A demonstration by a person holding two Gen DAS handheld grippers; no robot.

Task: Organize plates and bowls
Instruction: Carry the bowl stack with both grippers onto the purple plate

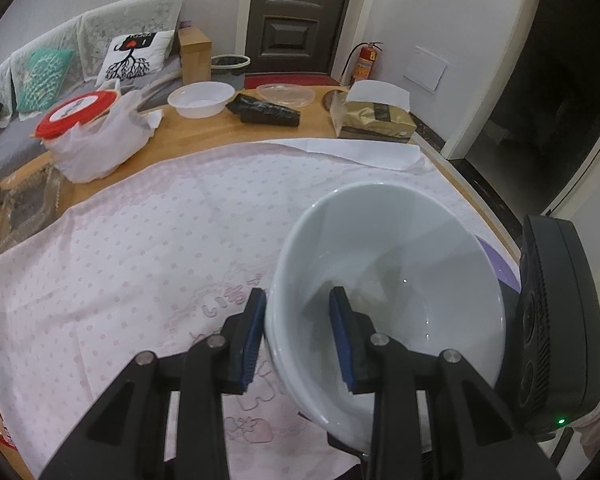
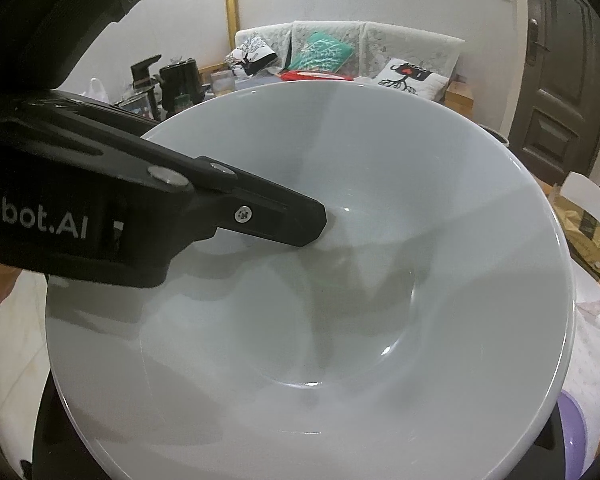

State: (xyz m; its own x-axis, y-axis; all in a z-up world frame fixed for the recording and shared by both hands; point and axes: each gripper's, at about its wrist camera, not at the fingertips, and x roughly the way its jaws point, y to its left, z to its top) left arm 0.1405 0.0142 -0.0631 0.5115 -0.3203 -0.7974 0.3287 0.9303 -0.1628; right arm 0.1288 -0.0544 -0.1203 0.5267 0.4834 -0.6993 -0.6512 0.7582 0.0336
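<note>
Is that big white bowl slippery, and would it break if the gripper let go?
Probably slippery: the white bowl looks glossy, with shiny highlights. The left gripper pinches only its thin rim, so it might tilt or slide. It looks like stiff ceramic, so a drop could chip it, though the pink cloth might soften that.

**Camera placement**

The left wrist view looks forward and down along the left hand-held gripper (image 1: 298, 332) across the desk (image 1: 204, 124), toward the sofa (image 1: 60, 60) and door (image 1: 296, 12). The right wrist view sits very close above the white bowl (image 2: 340, 280), facing the same sofa (image 2: 340, 40) and door (image 2: 560, 60). Both views share the bowl (image 1: 388, 280), the left hand-held gripper's finger (image 2: 260, 216) and the gold box (image 1: 374, 118) (image 2: 584, 232).
</note>
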